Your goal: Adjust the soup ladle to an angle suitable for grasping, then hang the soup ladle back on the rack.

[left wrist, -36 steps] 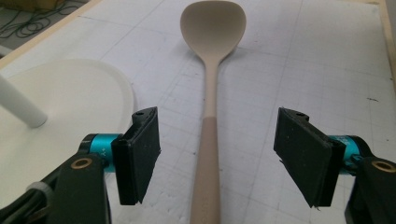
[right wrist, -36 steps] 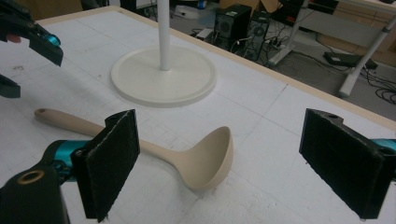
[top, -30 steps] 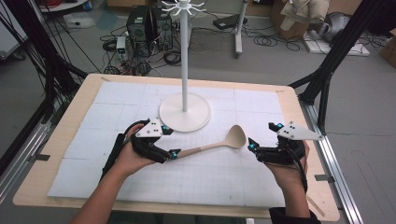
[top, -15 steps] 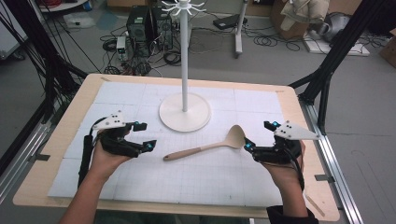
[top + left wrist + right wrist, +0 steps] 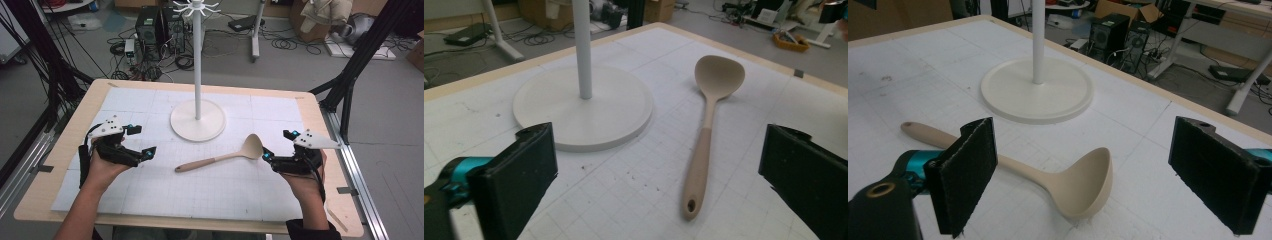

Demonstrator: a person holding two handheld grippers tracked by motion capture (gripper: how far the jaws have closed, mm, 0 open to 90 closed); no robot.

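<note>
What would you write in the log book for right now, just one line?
left gripper: open, jaws just opened, nothing between | right gripper: open, by ladle bowl | ladle: flat on mat, untouched | stand: upright behind

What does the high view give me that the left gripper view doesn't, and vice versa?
High view alone: both hands at once, the left gripper open and off the ladle, the right gripper open beside its bowl, plus the stand's hooked top. Left gripper view alone: the hang hole at the handle's end. Both: the ladle lying flat and the stand's round base.
</note>
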